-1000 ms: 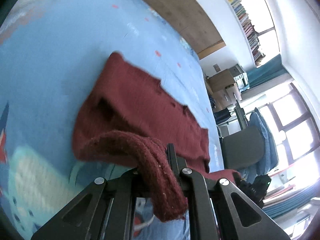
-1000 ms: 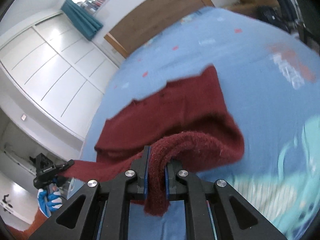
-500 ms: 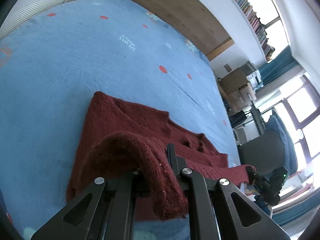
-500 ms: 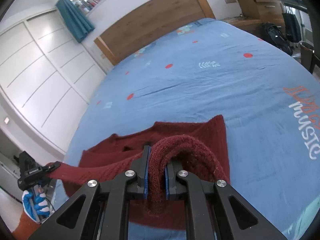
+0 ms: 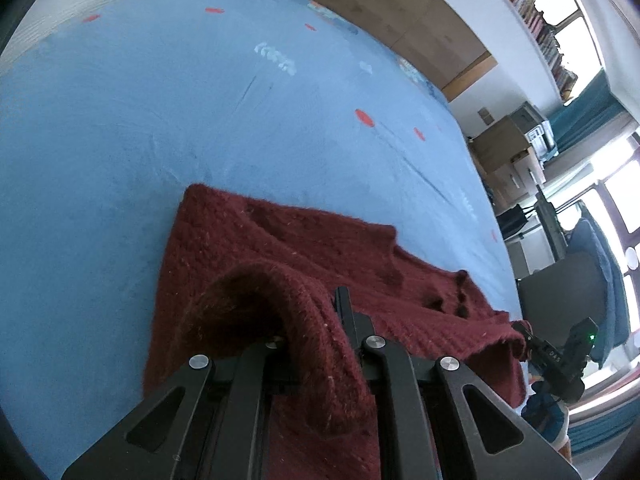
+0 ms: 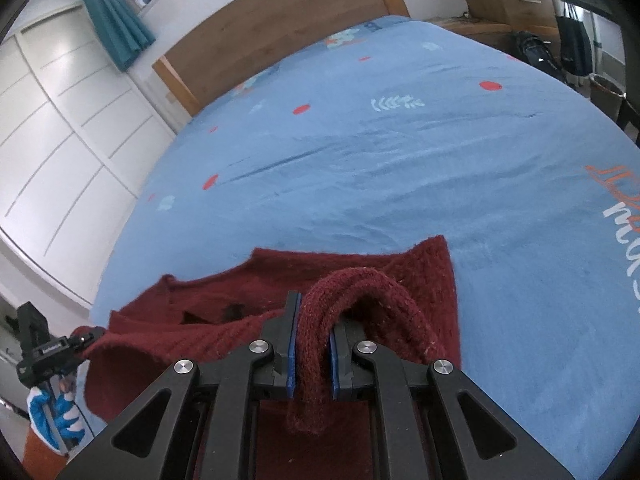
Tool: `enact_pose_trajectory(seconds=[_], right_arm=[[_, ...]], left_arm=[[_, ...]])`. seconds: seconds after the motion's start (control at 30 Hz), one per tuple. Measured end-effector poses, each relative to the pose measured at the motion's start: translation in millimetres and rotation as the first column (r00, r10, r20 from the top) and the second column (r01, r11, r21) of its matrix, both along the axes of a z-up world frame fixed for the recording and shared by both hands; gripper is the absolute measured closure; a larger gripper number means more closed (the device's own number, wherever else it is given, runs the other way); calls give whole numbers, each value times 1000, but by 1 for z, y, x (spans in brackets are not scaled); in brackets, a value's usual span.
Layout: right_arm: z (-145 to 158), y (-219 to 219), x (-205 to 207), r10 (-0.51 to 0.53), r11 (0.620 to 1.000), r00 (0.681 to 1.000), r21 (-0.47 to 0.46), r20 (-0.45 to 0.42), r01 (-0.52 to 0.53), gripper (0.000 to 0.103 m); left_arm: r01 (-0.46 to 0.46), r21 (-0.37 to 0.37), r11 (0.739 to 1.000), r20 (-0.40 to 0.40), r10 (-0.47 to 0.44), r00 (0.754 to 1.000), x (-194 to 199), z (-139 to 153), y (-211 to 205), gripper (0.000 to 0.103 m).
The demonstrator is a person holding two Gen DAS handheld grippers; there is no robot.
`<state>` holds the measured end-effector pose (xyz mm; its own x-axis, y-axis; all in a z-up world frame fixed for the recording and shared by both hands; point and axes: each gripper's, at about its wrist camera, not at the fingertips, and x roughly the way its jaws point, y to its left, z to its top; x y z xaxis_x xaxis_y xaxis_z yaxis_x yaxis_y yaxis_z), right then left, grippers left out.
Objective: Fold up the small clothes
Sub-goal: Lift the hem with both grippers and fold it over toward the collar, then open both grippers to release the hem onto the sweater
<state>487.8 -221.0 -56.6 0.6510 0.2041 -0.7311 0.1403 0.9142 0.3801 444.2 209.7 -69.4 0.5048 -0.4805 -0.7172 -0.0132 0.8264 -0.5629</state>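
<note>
Sweater (image 5: 304,248): dark red knit, far part lying on the blue bed (image 5: 160,100); near edge lifted off it and stretched between the two grippers.
Left gripper (image 5: 316,320): jaws closed down on a thick bunch of the near edge; the knit humps over the fingers and hangs below, so the grip looks secure.
Right gripper (image 6: 312,344): blue pads (image 6: 293,344) pressed tight on a rolled hem at the opposite corner, a tail of cloth dangling beneath.
Why both hold: one corner each keeps the edge taut and level, so it can likely travel as one straight line.
Why the far part stays down: resting on the bed, it probably anchors the fold.
Step, as judged: carrying the near edge over toward the far edge; fold not yet laid.
Risk: loose knit may sag between the grips.
</note>
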Motion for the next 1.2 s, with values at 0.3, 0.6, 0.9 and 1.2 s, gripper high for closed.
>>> enact_pose_trajectory(seconds=[0.3,0.6,0.9,1.2], right_arm=[[-39,-5,12,-22,1000,998,1,-58,22,90],[-32,-5,16,-58,997,996,53,-74,62,76],[5,6,9,-42,999,999,4,-5,42,38],[-7,46,-16,103,947,991,-298,-81,-123,38]], left_arm=[[-16,-14,1000,-52,16,999,8,-26,0,93],[-54,-129,990,-71,45,996,8,-11,19,68],[-54,-86,995,1,55,998,-6,23,27,49],[50,181,982,27,-56,998,-30,0,-15,49]])
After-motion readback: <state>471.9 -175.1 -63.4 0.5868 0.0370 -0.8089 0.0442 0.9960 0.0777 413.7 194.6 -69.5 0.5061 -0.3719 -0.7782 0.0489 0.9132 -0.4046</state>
